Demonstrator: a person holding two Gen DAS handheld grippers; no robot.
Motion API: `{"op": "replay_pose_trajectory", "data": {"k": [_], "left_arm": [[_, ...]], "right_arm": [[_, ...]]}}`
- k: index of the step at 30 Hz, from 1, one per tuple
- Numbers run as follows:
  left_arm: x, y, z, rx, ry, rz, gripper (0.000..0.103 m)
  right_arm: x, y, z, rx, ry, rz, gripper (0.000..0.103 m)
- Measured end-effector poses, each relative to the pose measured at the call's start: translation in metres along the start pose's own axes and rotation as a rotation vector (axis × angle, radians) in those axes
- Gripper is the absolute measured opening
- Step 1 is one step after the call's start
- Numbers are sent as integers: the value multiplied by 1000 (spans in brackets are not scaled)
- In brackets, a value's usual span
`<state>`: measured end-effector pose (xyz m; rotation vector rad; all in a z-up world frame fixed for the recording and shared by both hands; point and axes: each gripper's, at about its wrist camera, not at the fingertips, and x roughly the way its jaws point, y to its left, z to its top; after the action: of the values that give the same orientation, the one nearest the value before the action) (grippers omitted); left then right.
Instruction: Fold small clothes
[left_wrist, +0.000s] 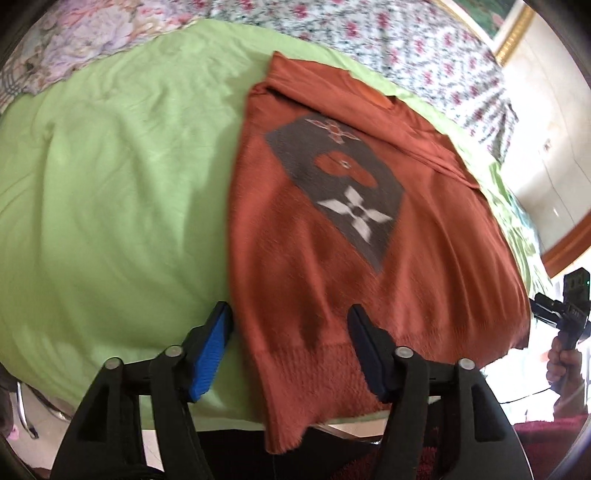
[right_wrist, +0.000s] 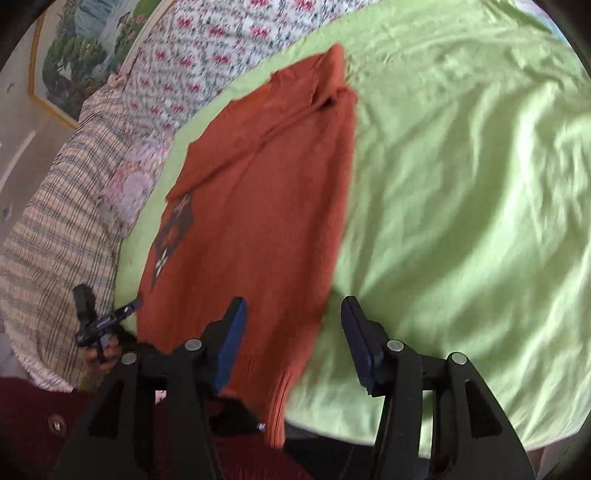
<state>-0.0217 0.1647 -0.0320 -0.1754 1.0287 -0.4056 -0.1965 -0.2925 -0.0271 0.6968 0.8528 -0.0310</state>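
An orange knit sweater (left_wrist: 332, 277) with a grey patch bearing a white flower lies flat on the green sheet (left_wrist: 110, 184), sleeves folded in. Its ribbed hem hangs over the near bed edge. My left gripper (left_wrist: 290, 325) hovers over the hem's left corner, jaws apart, pads not pressing the cloth. In the right wrist view the sweater (right_wrist: 251, 221) runs away from me. My right gripper (right_wrist: 293, 314) stands open above its lower right edge. Each gripper also shows in the other view, held in a hand: the right gripper (left_wrist: 569, 310) and the left gripper (right_wrist: 103, 321).
A floral quilt (left_wrist: 369, 33) and a plaid blanket (right_wrist: 55, 240) are bunched along the far and side edges of the bed. Wide green sheet (right_wrist: 461, 184) spreads beside the sweater. A framed picture (right_wrist: 81, 44) hangs on the wall. A dark red garment (right_wrist: 29, 424) on the person is close below.
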Motion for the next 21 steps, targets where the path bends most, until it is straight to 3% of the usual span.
{"op": "replay_pose_trajectory", "data": {"k": [3,8,11,13,14,15,16,21], "left_arm": [[1,-3,-4,6,5,-15,47],[-2,6,-7,-9,51,-77,47],[-3,10,-12,-19,47,-106,42],[0,13,-12,-38,41,-121,26],[3,16,-11,-55,46,-141,9],[4,16,-11,-65,45,-147,8],[3,15,-11,-68,38,-146,7],[-9,4,-4,-77,-14,-136,6]], "right_arm": [[7,5,-11,9,7,104,54],[24,17,-10,-25,23,150,54],[21,11,-12,-27,36,156,46],[19,7,-14,-23,40,153,39],[20,6,-15,-19,40,148,31],[23,7,-14,-16,42,141,18],[27,7,-13,-15,49,133,12],[19,6,-13,1,17,150,9]]}}
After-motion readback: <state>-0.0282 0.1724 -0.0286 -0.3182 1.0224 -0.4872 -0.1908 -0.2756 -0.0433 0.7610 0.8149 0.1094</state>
